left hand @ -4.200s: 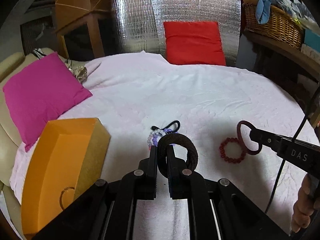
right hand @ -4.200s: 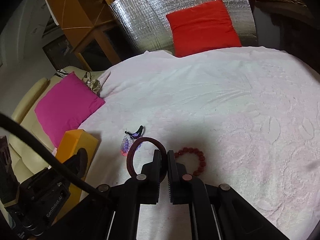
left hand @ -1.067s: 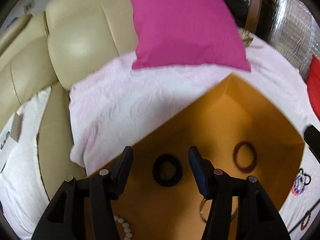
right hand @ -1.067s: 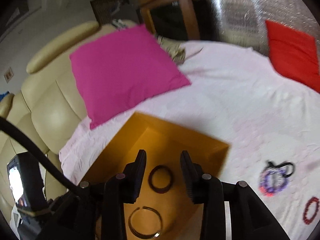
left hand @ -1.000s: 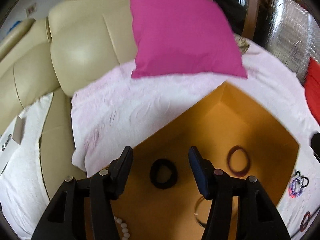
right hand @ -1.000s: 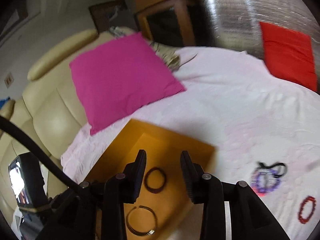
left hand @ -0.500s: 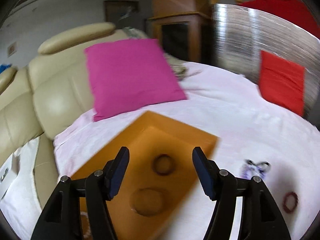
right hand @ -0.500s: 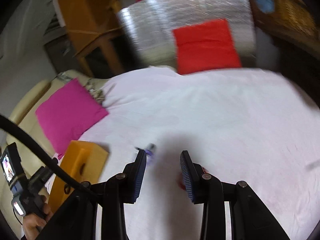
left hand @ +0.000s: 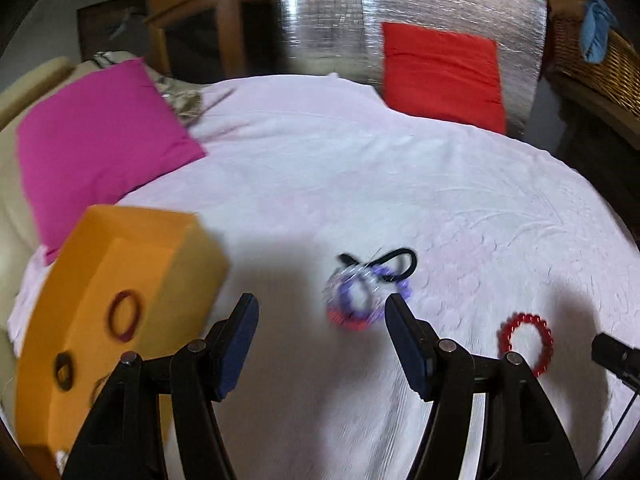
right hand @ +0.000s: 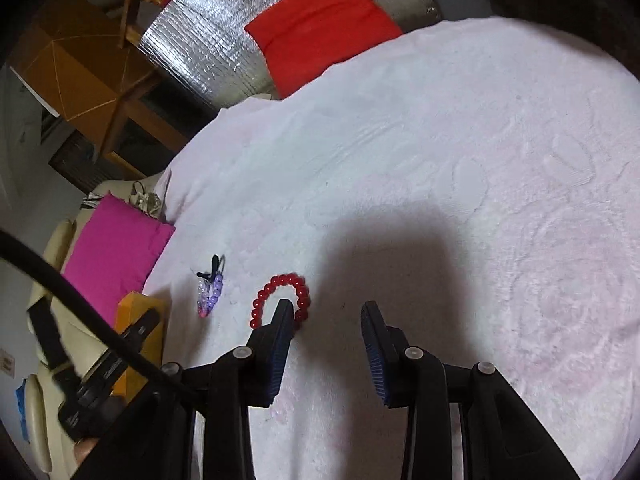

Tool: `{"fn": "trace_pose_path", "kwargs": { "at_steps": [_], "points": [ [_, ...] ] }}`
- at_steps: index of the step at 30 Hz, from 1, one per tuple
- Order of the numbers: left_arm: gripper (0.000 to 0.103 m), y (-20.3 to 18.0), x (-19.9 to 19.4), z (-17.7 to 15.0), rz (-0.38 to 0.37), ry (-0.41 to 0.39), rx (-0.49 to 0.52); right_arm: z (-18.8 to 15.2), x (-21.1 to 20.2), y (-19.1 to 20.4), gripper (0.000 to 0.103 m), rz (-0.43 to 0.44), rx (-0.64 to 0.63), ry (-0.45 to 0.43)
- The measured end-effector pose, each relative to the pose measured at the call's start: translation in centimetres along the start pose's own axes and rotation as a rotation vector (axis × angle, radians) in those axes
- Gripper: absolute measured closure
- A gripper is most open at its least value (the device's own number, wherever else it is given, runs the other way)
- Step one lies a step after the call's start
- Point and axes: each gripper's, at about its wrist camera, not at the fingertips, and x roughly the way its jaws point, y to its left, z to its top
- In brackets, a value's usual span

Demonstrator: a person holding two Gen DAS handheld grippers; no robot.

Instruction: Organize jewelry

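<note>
My left gripper (left hand: 320, 316) is open and empty above the white cloth, with a small heap of purple and clear bead bracelets and a black hair tie (left hand: 362, 292) just beyond and between its fingers. A red bead bracelet (left hand: 525, 340) lies to its right. The orange box (left hand: 100, 280) at left holds a maroon hair band (left hand: 125, 316) and a black hair band (left hand: 64, 371). My right gripper (right hand: 326, 320) is open and empty; the red bead bracelet (right hand: 280, 298) lies at its left fingertip, the purple heap (right hand: 210, 288) further left.
A pink cushion (left hand: 96, 148) lies behind the box, a red cushion (left hand: 440, 76) against a silver foil panel at the back. A wicker basket (left hand: 596, 64) stands at right. The white cloth (right hand: 440, 160) covers the round surface.
Both grippers let their hair bands go into the orange box and have swung right, back over the cloth, toward the remaining bracelets. Both jaws have opened wider.
</note>
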Motion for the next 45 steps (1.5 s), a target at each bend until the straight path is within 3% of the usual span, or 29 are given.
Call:
{"fn": "trace_pose_path", "kwargs": {
  "at_steps": [6,11,14,15,17,18,19,24,27,28,30,31,32,39,45],
  "points": [
    [0.035,0.6,4.0,1.2,-0.043,0.008,-0.042,-0.2,1.5,0.1,0.065,-0.018,-0.032,0.026],
    [0.033,0.8,6.8,1.5,-0.188,0.044,-0.111,0.0,1.4,-0.1,0.065,-0.029,-0.049,0.018],
    [0.035,-0.3,8.0,0.9,-0.271,0.125,-0.096,0.0,1.4,-0.5,0.065,-0.045,-0.056,0.020],
    [0.039,-0.7,8.0,0.8,-0.284,0.124,-0.086,0.0,1.4,-0.7,0.065,-0.046,-0.053,0.021],
    [0.069,-2.0,7.1,0.6,-0.300,0.102,-0.009,0.1,1.1,-0.9,0.065,-0.052,-0.055,0.013],
    [0.076,-2.7,6.4,0.6,-0.323,0.087,0.028,0.2,1.0,-0.9,0.065,-0.056,-0.060,0.009],
    [0.093,-3.0,5.8,0.6,-0.348,0.074,0.046,0.2,0.8,-0.9,0.065,-0.066,-0.070,-0.004],
    [0.095,-5.5,-0.3,-0.4,-0.535,0.022,0.241,0.2,0.2,-0.7,0.065,-0.071,-0.086,-0.016],
    [0.095,-5.4,-3.7,-1.1,-0.579,-0.020,0.328,0.3,-0.1,-0.5,0.065,-0.089,-0.096,-0.027],
    [0.093,-5.0,-4.4,-1.2,-0.582,-0.021,0.338,0.3,-0.1,-0.5,0.065,-0.087,-0.091,-0.024],
    [0.075,-4.1,-4.9,-1.4,-0.531,-0.018,0.337,0.3,0.0,-0.6,0.065,-0.072,-0.071,-0.005],
    [0.060,-3.4,-4.5,-1.2,-0.504,-0.017,0.329,0.2,0.1,-0.6,0.065,-0.066,-0.063,0.000],
    [0.057,-3.0,-4.3,-1.2,-0.473,-0.012,0.321,0.2,0.3,-0.5,0.065,-0.064,-0.062,0.002],
    [0.057,-1.9,-1.3,-1.7,-0.328,0.079,0.251,-0.1,1.8,0.9,0.065,-0.063,-0.083,0.020],
    [0.057,-1.3,0.6,-1.6,-0.346,0.102,0.163,0.1,3.3,1.7,0.065,-0.103,-0.099,0.006]
  ]
}}
